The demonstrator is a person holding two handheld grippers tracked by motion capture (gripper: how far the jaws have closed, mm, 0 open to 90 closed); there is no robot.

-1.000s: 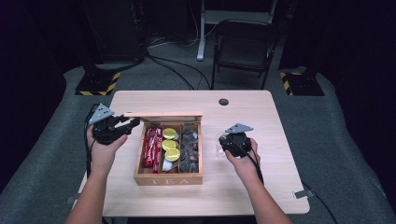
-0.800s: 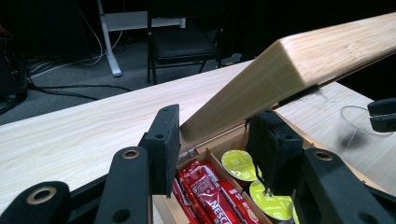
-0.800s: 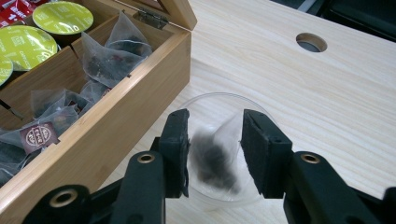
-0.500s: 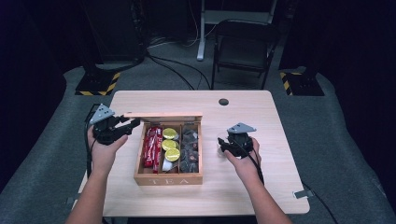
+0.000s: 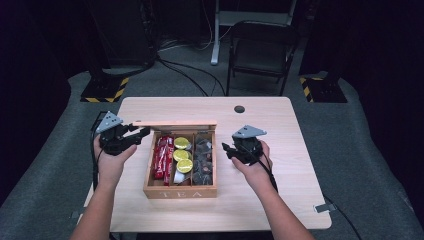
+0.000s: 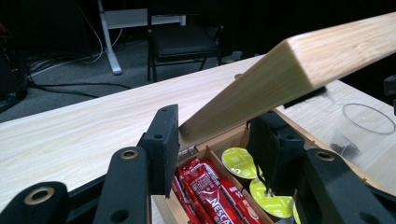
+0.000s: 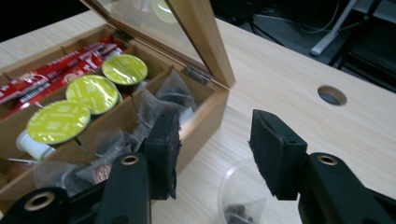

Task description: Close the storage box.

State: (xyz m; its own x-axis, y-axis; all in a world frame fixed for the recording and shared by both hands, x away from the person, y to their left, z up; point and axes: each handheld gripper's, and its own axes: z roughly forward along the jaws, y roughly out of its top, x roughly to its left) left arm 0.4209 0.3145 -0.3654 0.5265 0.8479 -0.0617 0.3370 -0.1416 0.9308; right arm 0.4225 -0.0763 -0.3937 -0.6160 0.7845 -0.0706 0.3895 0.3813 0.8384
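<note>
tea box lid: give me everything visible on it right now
The lid of the tea box is a light wooden frame around a clear pane, hinged with small metal hinges to the box's far wall. It stands raised and tilted, leaving the compartments open. The left gripper closes its jaws on the lid's thick wooden edge near a corner, one pad at each side. In the right gripper view the pane reflects a yellow-green capsule. Nothing else touches the lid.

Left gripper [image 5: 134,136] points toward three o'clock, jaws clamped; right gripper [image 5: 226,149] points toward nine o'clock, jaws parted, just opened, nothing between.
</note>
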